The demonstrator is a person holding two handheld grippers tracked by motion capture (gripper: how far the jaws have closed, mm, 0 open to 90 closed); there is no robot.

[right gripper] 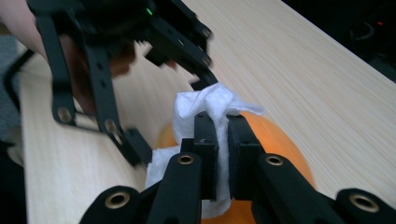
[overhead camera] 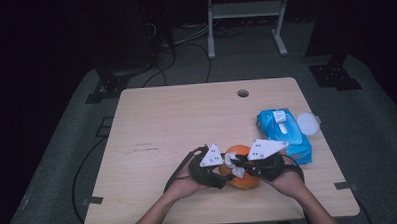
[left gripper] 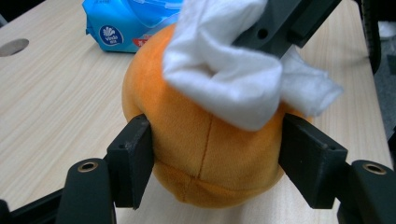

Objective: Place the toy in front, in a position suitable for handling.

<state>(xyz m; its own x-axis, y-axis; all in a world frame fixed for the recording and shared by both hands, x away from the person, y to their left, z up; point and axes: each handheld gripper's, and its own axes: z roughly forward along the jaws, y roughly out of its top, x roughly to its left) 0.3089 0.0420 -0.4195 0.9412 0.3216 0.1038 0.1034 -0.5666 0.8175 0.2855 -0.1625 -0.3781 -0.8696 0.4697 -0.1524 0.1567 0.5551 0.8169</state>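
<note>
Two claws on the orange plush ball

We clamped the right claw (right gripper: 222, 140) shut on a white tissue (left gripper: 224, 74) draped over the orange plush ball (left gripper: 205, 144), while our left claw (left gripper: 215, 163) gripped the ball's sides; the ball sat on the desk (overhead camera: 177, 123), a blue wipes pack (overhead camera: 283, 131) just beyond it.

Orange plush ball (left gripper: 201, 144), white wipe (left gripper: 224, 79), blue wipes pack (overhead camera: 283, 134), pale woodgrain table (overhead camera: 177, 123).

Right gripper (right gripper: 222, 140) pinches white wipe (right gripper: 205, 105) atop orange plush ball (right gripper: 275, 140).
</note>
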